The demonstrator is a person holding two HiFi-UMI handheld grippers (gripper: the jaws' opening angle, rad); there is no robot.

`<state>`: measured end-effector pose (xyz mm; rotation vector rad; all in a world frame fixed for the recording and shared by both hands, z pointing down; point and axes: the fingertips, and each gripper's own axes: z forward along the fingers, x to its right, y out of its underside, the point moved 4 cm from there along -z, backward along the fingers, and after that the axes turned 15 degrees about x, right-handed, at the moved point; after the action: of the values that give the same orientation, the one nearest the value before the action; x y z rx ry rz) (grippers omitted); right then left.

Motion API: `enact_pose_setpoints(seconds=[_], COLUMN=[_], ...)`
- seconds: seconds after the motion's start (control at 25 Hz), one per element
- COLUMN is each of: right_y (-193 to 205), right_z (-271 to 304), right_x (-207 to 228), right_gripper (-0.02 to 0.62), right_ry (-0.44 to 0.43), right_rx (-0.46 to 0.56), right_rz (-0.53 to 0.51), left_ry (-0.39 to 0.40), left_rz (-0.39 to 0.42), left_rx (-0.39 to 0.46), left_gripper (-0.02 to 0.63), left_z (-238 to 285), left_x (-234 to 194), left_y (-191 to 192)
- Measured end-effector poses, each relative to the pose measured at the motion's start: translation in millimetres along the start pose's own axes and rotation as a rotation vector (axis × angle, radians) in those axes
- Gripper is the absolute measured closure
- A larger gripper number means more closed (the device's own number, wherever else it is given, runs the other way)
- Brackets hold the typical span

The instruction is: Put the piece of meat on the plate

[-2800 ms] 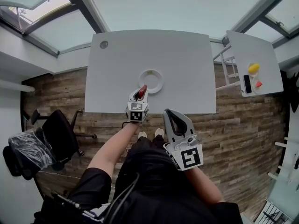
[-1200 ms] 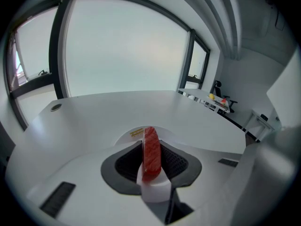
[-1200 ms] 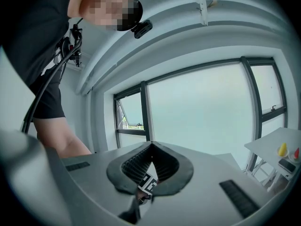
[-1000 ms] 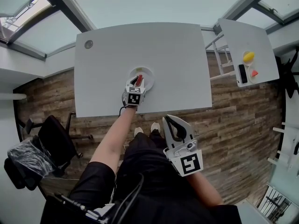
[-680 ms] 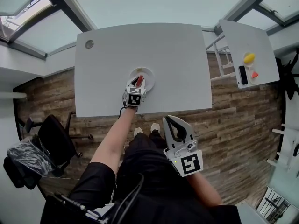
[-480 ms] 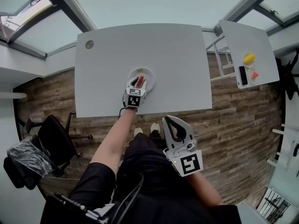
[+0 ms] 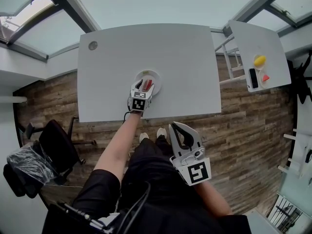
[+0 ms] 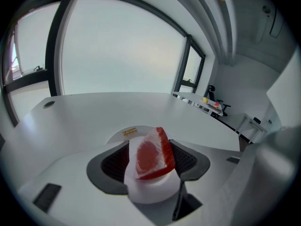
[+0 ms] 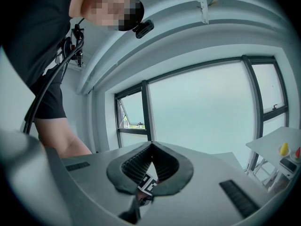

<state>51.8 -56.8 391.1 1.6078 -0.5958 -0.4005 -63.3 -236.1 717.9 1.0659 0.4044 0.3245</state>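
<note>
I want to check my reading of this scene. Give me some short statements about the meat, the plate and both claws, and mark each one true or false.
1. The piece of meat stands between the jaws of the left claw, over the plate. True.
2. The left claw squeezes the meat tightly. False: its jaws have just been opening and stand apart, with a gap beside the meat.
3. The right claw holds a yellow thing. False: it is shut on nothing, away from the table.
4. A yellow thing lies on the side table. True.
5. The plate is at a corner of the table. False: it is near the middle, toward the person's side.
</note>
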Motion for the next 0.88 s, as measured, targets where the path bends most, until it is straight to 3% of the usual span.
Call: enact_pose_setpoints(seconds=[0.08,0.28,0.48,0.64,0.88], right_y=[1,-3,-2,-2,-2], right_z=[-1,-6,-11,-13,-15], right_x=[-1,6,4,-1,-2], right_gripper=[0.594,0.594,0.594,0.594,0.594], right_ry=[0.007,0.053,0.045,0.043,0.044], right_rx=[-0.002,0.009,-0.009,-0.006,-0.008], right_rz=[-0.003,0.008,-0.014,-0.014,-0.025], left_ry=[0.012,0.008,-0.010,-0.007,-0.012], left_rz=[0.000,0.027,0.060,0.156,0.032], left_rx=[-0.009,-0.044,-0.076,-0.097,-0.056], left_gripper=[0.341,0.341,0.341,0.313,0.293], left_z=[0,1,0,-2,-5], left_x=[2,1,3,6,6], left_y=[3,10,12,12,12])
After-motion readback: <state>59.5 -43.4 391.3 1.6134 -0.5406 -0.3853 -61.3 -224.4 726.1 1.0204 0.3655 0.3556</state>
